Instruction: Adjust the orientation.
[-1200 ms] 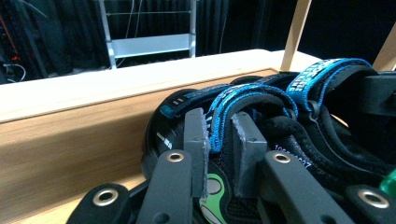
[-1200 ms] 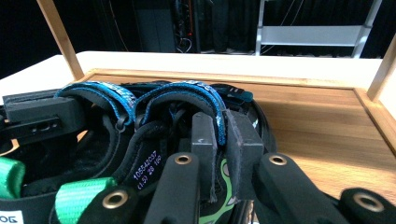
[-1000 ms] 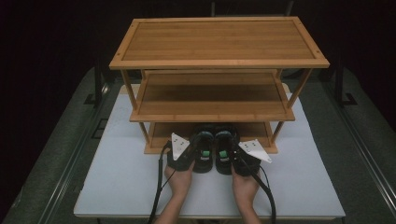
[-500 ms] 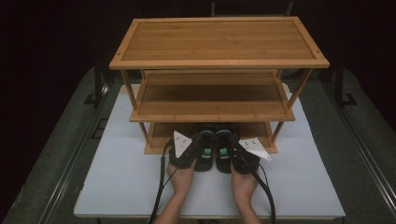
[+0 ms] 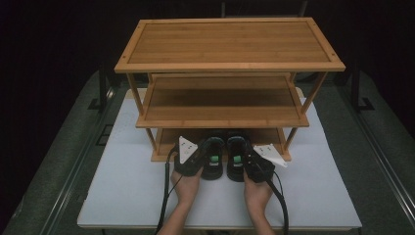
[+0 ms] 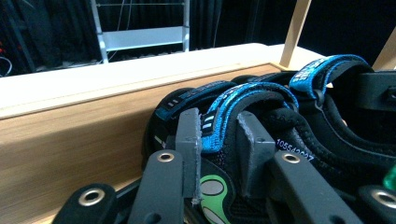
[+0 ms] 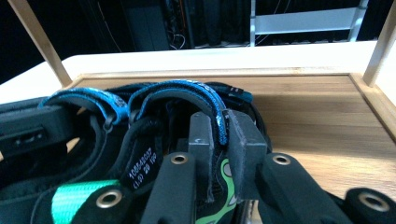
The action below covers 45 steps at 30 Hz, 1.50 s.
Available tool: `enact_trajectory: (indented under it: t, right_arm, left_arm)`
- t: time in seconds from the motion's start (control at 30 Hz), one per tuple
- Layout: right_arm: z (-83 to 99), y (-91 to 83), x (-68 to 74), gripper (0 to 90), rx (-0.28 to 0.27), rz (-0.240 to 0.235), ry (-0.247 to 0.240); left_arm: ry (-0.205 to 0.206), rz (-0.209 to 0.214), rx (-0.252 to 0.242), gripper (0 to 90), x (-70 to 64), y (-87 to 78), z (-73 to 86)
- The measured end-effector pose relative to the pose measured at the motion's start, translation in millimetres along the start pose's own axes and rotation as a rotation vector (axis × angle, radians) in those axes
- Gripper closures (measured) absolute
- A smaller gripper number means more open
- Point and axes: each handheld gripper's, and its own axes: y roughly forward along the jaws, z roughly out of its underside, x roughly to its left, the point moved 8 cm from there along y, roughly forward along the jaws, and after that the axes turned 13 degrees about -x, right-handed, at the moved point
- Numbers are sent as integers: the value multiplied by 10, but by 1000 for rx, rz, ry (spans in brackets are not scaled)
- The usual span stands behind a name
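A pair of black sandals with blue heel straps and green insole marks lies at the front of the wooden rack's bottom shelf [image 5: 264,134], toes pointing under the middle shelf. My left gripper [image 5: 199,164] [image 6: 217,135] is shut on the heel strap of the left sandal [image 5: 211,155] [image 6: 243,107]. My right gripper [image 5: 248,166] [image 7: 222,128] is shut on the heel strap of the right sandal [image 5: 237,155] [image 7: 182,95]. In each gripper view the other sandal lies close alongside. A hand holds each gripper from the table's near edge.
The three-tier wooden rack [image 5: 230,44] stands on a white table [image 5: 122,186]; its top and middle shelves are bare. Slim corner posts [image 5: 150,139] [image 7: 39,42] flank the bottom shelf. Black cables [image 5: 166,205] trail back from both grippers.
Both grippers and the sandals have edged slightly towards the rack. The hold on both straps is unchanged.
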Motion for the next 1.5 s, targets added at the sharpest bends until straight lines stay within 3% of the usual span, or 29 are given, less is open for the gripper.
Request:
enact_trajectory:
  t: [0.13,0.4,0.57,0.63,1.0,1.2,1.37,1.5]
  right_arm:
    - [4,-33,-14,759,8,-8,-41]
    - [-4,-77,-51,707,23,-49,-50]
    - [-27,-106,-57,681,21,-57,-61]
    - [-40,-127,-54,671,18,-64,-70]
    - [-153,-391,-17,660,-15,-108,-89]
    - [-134,-624,16,650,-25,-120,-67]
    - [-54,-803,52,641,-21,-120,-78]
    - [96,-838,97,654,44,-141,-103]
  left_arm:
    - [18,13,17,672,2,-25,-13]
    - [60,38,21,601,-7,-101,-67]
    - [51,62,9,583,-29,-164,-113]
    - [66,65,11,575,-38,-195,-126]
    - [98,112,0,546,-202,-480,-189]
    - [111,115,5,529,-300,-653,-121]
    - [87,123,18,518,-372,-780,1]
    - [71,116,67,514,-397,-802,165]
